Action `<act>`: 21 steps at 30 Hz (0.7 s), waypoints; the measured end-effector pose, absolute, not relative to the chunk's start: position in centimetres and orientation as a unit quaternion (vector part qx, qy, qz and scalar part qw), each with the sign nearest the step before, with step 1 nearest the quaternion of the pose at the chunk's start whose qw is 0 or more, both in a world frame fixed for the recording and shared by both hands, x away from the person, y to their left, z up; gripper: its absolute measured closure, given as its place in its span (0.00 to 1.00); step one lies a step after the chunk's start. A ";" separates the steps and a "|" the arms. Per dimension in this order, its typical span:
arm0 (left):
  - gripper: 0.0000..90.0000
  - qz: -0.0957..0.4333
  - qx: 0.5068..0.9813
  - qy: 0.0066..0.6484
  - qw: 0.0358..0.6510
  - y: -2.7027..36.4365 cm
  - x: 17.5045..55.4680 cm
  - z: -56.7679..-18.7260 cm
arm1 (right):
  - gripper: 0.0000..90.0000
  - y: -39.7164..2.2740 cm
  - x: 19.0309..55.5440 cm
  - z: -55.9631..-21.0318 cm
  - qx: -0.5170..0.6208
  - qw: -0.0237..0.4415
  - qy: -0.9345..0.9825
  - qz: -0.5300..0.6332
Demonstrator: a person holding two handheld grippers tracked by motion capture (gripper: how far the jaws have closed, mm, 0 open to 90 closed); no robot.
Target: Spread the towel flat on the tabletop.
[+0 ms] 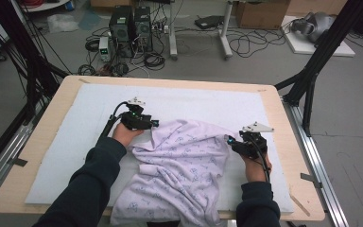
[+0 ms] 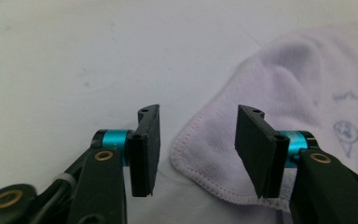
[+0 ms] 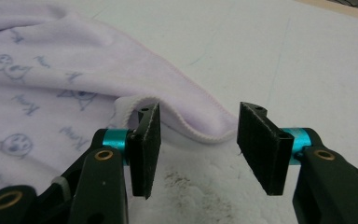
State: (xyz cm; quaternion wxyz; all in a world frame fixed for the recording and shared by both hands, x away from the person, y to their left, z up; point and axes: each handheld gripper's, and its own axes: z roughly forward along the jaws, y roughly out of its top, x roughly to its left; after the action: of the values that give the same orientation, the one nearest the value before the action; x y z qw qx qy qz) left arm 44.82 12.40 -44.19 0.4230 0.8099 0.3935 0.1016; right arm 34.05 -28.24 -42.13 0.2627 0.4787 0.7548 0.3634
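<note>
**On the tabletop, two open claws by a cloth**

On the tabletop (image 1: 47,142) lies a crumpled purple cloth (image 1: 179,165). The left claw (image 1: 155,123) gapes around its hemmed corner, not pinching. The right claw (image 1: 228,141) gapes beside its edge, holding nothing.

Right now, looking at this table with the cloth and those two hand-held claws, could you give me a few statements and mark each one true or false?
1. The cloth is lilac with small printed drawings. True.
2. The left gripper is clamped on the cloth. False: its jaws stand apart, the hem lying between them.
3. The right gripper is open. True.
4. The cloth is folded into a neat square. False: it lies rumpled.
5. The cloth rests on a white mat. True.
</note>
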 end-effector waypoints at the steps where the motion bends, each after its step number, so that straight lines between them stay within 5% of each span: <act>1: 0.60 0.106 0.815 0.389 0.416 12.2 44.8 -44.3 | 0.55 -28.1 33.9 -42.3 0.476 0.262 0.756 0.365; 7: 0.93 0.137 0.826 0.375 0.398 12.2 44.9 -44.5 | 0.54 -27.2 33.6 -42.6 0.453 0.259 0.774 0.358; 13: 0.95 0.215 0.813 0.419 0.342 13.6 47.3 -44.0 | 0.53 -26.8 33.6 -42.7 0.450 0.256 0.777 0.358; 21: 0.95 0.252 0.758 0.497 0.339 18.1 50.7 -43.7 | 0.54 -26.5 33.9 -42.8 0.450 0.253 0.773 0.369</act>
State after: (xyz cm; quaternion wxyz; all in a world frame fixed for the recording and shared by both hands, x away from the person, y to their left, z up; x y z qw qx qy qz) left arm 50.66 18.11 -43.68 0.3390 0.7578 0.4971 0.2523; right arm 33.91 -26.49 -42.75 0.2533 0.4495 0.7730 0.3692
